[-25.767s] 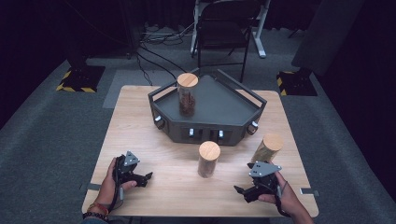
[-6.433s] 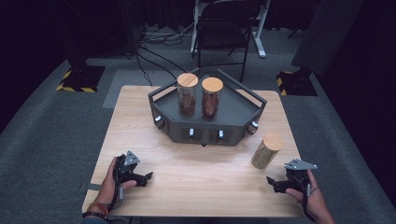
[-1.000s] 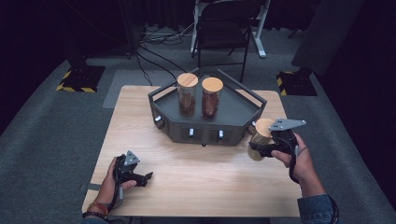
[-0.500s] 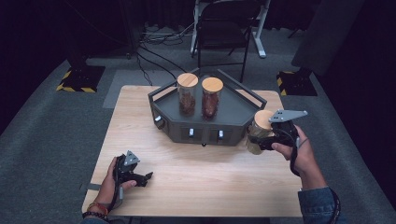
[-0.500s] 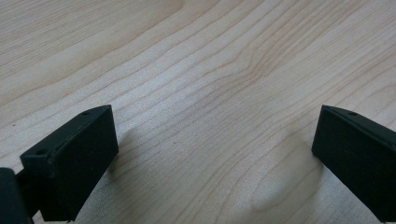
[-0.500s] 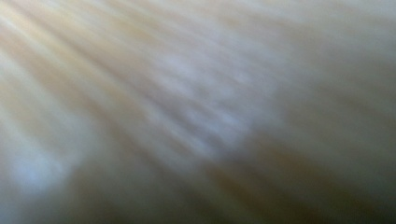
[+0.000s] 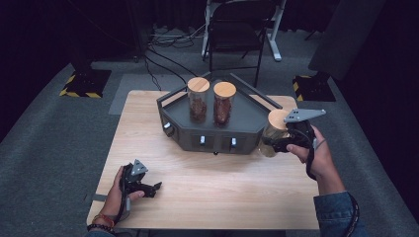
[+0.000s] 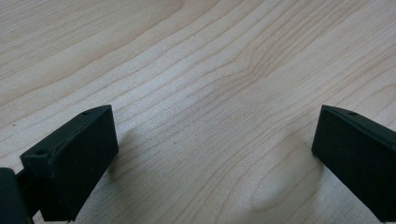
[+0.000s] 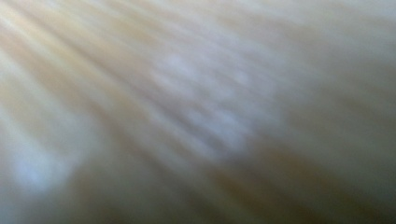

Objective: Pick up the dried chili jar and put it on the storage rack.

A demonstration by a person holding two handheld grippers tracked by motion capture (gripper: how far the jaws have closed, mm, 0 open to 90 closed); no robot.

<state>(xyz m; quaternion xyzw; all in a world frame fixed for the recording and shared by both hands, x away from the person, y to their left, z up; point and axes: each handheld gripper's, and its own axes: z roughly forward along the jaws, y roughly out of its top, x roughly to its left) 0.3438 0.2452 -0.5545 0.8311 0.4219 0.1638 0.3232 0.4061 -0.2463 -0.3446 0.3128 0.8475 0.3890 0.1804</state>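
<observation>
Resting on the near left of the table, the left gripper stays put, jaws spread and empty. Farther out, the right gripper now pinches the third jar — lifted from the tabletop to the tray's right edge — likely next to join the two jars standing there.

Left gripper low, jaws wide apart; right gripper raised — jaws seemingly closed, view blurred.

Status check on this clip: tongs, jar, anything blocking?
Right tongs clamped on third jar, beside tray. Left tongs open, empty, resting on table. Two jars already on tray. No obstruction seen.
</observation>
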